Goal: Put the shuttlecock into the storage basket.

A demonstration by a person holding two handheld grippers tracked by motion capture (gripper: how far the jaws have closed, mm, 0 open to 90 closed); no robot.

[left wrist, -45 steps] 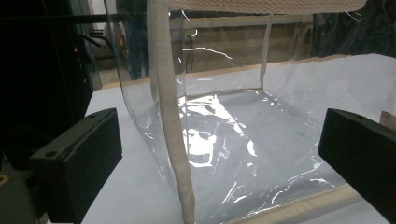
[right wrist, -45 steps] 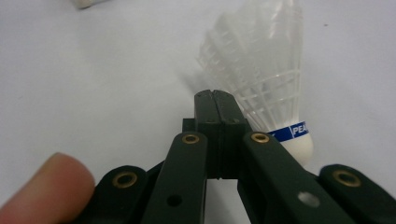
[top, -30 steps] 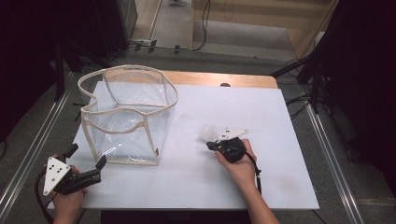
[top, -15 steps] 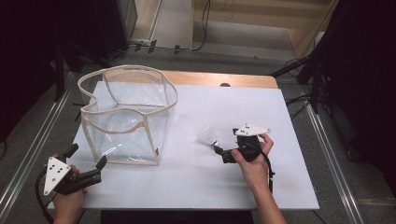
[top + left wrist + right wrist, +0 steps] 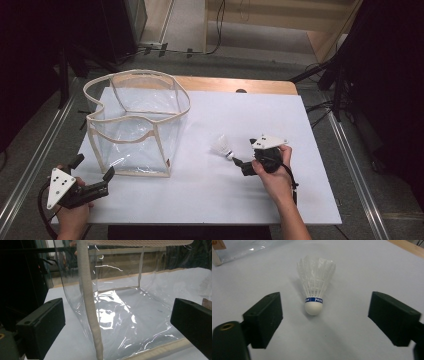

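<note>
The right gripper (image 5: 324,320) sat low on the white table (image 5: 300,200) with its jaws spread wide and empty, and the shuttlecock (image 5: 315,287) lay dead ahead between them, cork end toward the gripper and feathers pointing away, its long axis running straight out along the line of the jaws. The left gripper (image 5: 92,175), also wide open and holding nothing, rested well apart at the table's near left corner, facing a corner seam of the clear plastic bag (image 5: 135,125). Nothing stood between the right jaws and the shuttlecock.
</note>
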